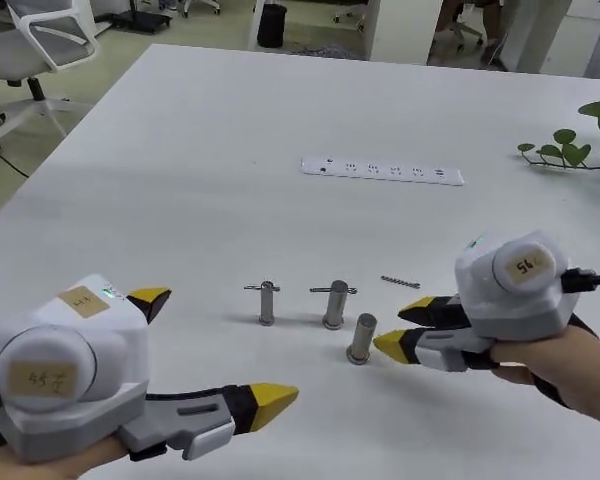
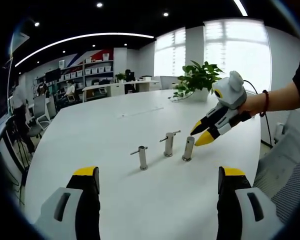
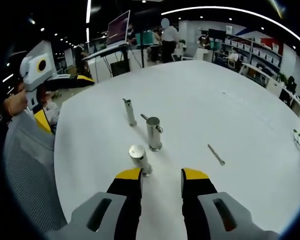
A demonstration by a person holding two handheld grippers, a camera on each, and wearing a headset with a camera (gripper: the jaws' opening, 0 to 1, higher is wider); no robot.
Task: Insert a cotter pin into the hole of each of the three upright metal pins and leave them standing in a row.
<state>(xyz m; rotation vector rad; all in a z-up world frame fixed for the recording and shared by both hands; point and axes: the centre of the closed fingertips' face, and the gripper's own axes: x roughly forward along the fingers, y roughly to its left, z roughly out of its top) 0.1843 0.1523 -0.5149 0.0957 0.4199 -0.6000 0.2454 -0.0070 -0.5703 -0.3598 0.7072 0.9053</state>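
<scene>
Three upright metal pins stand on the white table. The left pin (image 1: 267, 302) and the middle pin (image 1: 335, 304) each carry a cotter pin through the top. The right pin (image 1: 361, 338) is bare and stands slightly nearer to me. A loose cotter pin (image 1: 400, 282) lies flat behind it. My right gripper (image 1: 395, 330) is open, its yellow tips just right of the bare pin (image 3: 139, 159), nothing between them. The loose cotter pin (image 3: 216, 154) lies ahead and to the right of these jaws. My left gripper (image 1: 215, 345) is wide open and empty, well short of the pins (image 2: 142, 157).
A white power strip (image 1: 382, 169) lies farther back on the table. A green plant (image 1: 580, 140) trails over the right edge. An office chair (image 1: 40, 40) stands beyond the table's left side. Bare tabletop (image 1: 180, 200) surrounds the pins.
</scene>
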